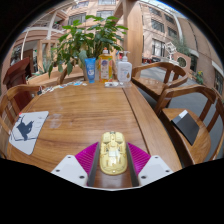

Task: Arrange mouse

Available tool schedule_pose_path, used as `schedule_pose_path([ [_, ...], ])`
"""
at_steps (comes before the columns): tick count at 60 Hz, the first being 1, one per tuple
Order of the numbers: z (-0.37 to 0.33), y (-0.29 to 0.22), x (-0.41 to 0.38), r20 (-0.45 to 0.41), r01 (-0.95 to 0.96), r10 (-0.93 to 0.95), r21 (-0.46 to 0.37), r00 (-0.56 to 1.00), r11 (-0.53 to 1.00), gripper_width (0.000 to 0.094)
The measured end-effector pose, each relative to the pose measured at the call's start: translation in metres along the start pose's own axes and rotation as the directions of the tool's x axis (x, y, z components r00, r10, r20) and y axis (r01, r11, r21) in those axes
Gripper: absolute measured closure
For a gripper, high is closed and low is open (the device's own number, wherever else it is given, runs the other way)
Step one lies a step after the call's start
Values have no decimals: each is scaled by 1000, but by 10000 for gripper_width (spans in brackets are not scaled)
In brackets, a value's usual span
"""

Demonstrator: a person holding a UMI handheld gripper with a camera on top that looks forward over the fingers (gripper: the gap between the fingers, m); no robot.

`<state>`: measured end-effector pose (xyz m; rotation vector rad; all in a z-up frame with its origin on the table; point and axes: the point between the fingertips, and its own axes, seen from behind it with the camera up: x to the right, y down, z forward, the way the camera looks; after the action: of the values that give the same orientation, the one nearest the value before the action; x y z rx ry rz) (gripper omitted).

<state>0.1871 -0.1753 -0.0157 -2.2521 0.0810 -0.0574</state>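
A pale yellow mouse (pixel 113 153) lies lengthwise between my two fingers, its nose pointing ahead over the wooden table (pixel 85 110). My gripper (pixel 113 143) is shut on the mouse, with the pink pads (pixel 87 156) close against its sides. A white mouse mat (pixel 24 130) with a dark figure printed on it lies at the table's left edge, well left of the fingers.
At the table's far end stand a potted plant in a blue pot (pixel 89 66), a yellow-labelled bottle (pixel 106 68) and a white jar (pixel 124 71). Wooden chairs stand to the right (pixel 190 110) and left (pixel 12 98). A dark flat object (pixel 186 127) lies on the right chair.
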Motion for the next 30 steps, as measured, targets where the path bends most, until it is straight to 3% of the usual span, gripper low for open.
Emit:
schedule_pose_path([
  [1, 1, -1, 0, -1, 3, -3, 4, 1000, 1000, 462],
  [15, 1, -6, 0, -39, 20, -19, 25, 999, 999, 595],
  [19, -3, -8, 6, -65, 32, -31, 23, 997, 999, 595],
  [24, -12, -33, 11, -101, 28, -21, 68, 995, 997, 595],
  [30, -40, -100, 7, -124, 8, 16, 192, 992, 981, 594],
])
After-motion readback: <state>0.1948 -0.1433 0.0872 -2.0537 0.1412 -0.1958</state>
